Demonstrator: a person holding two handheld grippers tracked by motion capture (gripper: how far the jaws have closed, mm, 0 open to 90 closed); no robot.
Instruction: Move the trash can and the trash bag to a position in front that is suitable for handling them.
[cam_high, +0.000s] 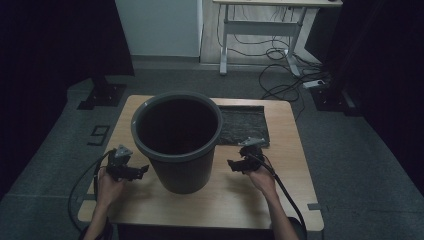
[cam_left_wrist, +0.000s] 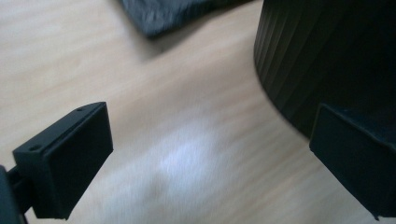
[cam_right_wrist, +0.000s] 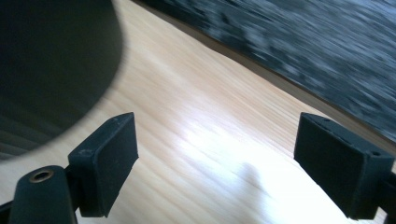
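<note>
At nine o'clock from the bucket, the left gripper hovers low over the wooden table, held in the person's left hand, its jaws spread wide with nothing between them; in the left gripper view one jaw already overlaps the bucket's ribbed dark wall, so it sits just beside the tub. At the centre of the table stands the bucket itself, upright, large, dark and seemingly empty, its rolled rim facing up. Behind it, toward one o'clock, a dark mat lies flat on the tabletop. At three o'clock from the bucket, the right gripper is likewise released, jaws apart over bare wood, with the bucket's curved side at the edge of the right gripper view and the right hand behind it. Both claws seem poised to close on the bucket from opposite sides, and the risk lies in that pinch: the wall is smooth, tapered and broad, so jaws set low on the body could slide off or squeeze unevenly, tipping the tub toward twelve o'clock or skidding it across the slick wood. If one side bites before the other, the bucket would likely twist rather than lift.
</note>
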